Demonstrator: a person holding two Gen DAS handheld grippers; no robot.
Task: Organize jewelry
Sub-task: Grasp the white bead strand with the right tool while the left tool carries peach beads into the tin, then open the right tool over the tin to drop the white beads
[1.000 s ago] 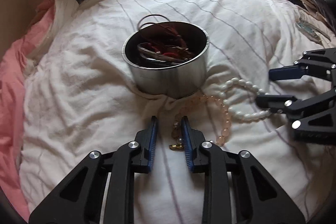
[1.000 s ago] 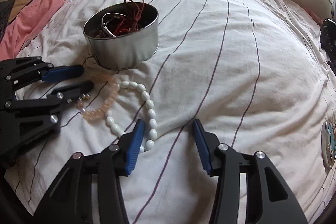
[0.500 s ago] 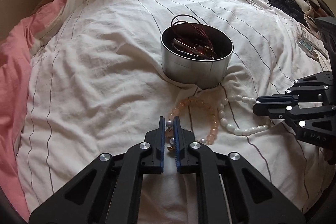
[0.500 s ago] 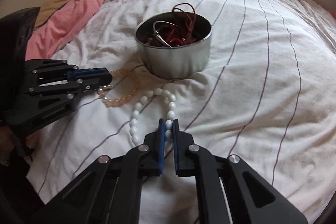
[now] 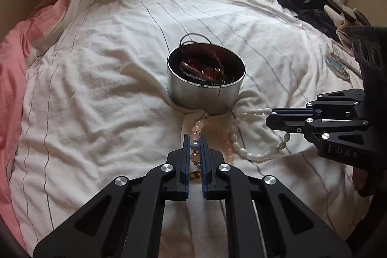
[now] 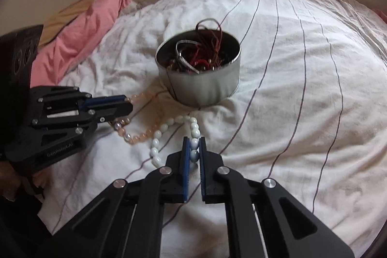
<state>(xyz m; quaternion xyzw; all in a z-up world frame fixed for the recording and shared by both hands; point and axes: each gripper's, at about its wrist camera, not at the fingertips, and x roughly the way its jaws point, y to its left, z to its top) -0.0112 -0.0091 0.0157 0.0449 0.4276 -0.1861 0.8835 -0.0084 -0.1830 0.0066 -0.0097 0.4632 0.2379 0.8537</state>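
Here we note both tools clenched, each on its own string of beads. The left gripper [image 5: 194, 140] has its blue pads [image 5: 185, 156] pressed together on the pink bracelet [image 5: 198, 126]; a grey bead and a pink one sit between the pads, and a small brass-coloured bit hangs just behind them, toward the tool body. Ahead of its tips the pink bracelet runs on toward the foot of the tin [image 5: 205, 86], which stands upright straight ahead of this tool on the white striped sheet [image 5: 96, 93]. We see the tin holding a tangle of red cords and a metal bangle, with one dark loop rising over its far rim. The right gripper [image 6: 193, 145] is closed on the white bracelet [image 6: 157, 137]: two white oval beads lie between its pads [image 6: 185, 161], and the rest of the loop trails ahead and to the left of its tips, on the sheet, crossing the pink beads. From the right tool, the tin is ahead and a little to the right, and the left gripper comes in from the left side, level with the pink beads. From the left tool, the right gripper stands off to the right, its tips at the white loop. A pink blanket [image 6: 92, 16] lies bunched far off to the left of both tools.
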